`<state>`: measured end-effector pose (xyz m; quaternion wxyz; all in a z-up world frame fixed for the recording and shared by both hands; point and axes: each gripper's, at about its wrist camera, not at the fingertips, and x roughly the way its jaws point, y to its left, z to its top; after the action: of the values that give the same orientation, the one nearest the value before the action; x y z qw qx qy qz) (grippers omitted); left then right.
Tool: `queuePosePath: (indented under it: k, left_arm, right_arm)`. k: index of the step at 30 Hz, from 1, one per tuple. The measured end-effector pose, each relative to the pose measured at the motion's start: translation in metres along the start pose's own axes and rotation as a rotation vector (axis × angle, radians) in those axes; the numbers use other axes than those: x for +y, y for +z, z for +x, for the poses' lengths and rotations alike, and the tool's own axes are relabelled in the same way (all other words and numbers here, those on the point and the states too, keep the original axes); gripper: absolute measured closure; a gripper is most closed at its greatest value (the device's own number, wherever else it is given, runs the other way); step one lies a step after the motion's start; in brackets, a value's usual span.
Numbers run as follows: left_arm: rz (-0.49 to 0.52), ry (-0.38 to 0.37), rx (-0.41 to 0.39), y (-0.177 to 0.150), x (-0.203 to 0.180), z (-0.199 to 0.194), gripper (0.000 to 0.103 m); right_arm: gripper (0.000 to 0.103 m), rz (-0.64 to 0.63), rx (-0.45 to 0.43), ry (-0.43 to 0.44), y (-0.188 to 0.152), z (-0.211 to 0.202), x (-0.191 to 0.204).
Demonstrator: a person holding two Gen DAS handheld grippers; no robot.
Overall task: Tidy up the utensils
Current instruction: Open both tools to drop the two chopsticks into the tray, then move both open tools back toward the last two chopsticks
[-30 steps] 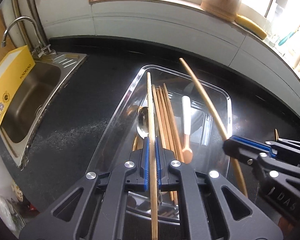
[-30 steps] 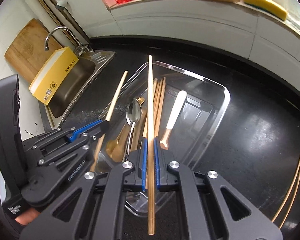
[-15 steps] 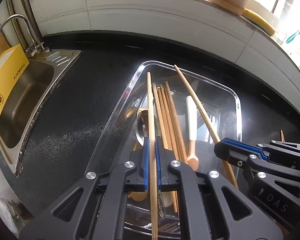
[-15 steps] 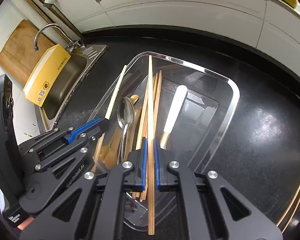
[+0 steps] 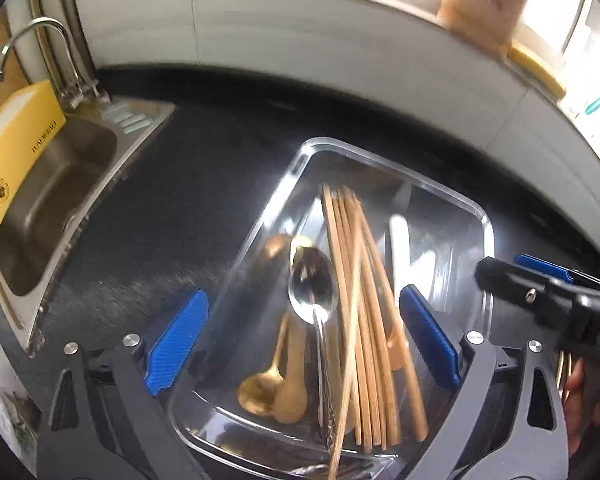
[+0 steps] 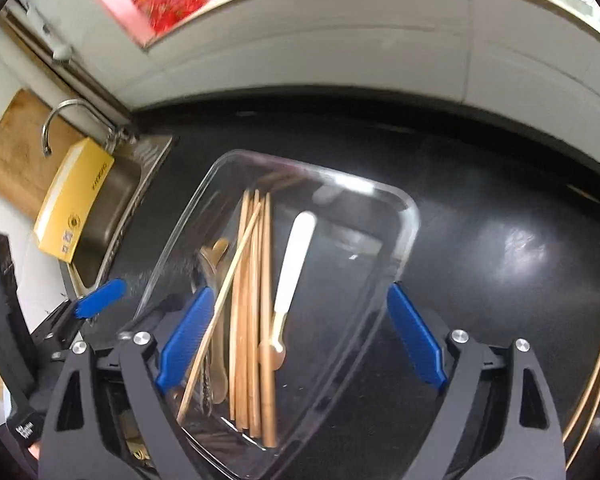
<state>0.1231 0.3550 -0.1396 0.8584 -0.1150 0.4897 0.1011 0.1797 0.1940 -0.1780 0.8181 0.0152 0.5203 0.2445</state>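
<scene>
left gripper: jaws spread wide, holding nothing
right gripper: same — wide apart, empty
chopsticks: lying in clear tray — beside silver spoon

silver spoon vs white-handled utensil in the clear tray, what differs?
The silver spoon is all shiny metal; the white-handled utensil has a white handle joined to a tan end. The spoon lies left of the chopstick bundle, the white-handled one right of it. Both lie lengthwise inside the clear tray.
</scene>
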Motion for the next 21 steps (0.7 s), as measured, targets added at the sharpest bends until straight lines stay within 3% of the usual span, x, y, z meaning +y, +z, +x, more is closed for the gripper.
queuePosePath:
  k: [10, 16, 21]
  left_arm:
    - [-0.035, 0.018, -0.033, -0.001, 0.01, -0.027, 0.009]
    - [0.018, 0.011, -0.06, -0.013, -0.017, -0.051, 0.009]
    - [0.113, -0.029, -0.068, -0.037, -0.063, -0.066, 0.009]
  right_arm:
    - [0.017, 0.002, -0.037, 0.006, -0.006, -0.029, -0.012]
    - [0.017, 0.01, -0.08, -0.005, -0.029, -0.063, -0.028]
    - [0.017, 0.055, -0.129, -0.043, -0.062, -0.102, -0.058]
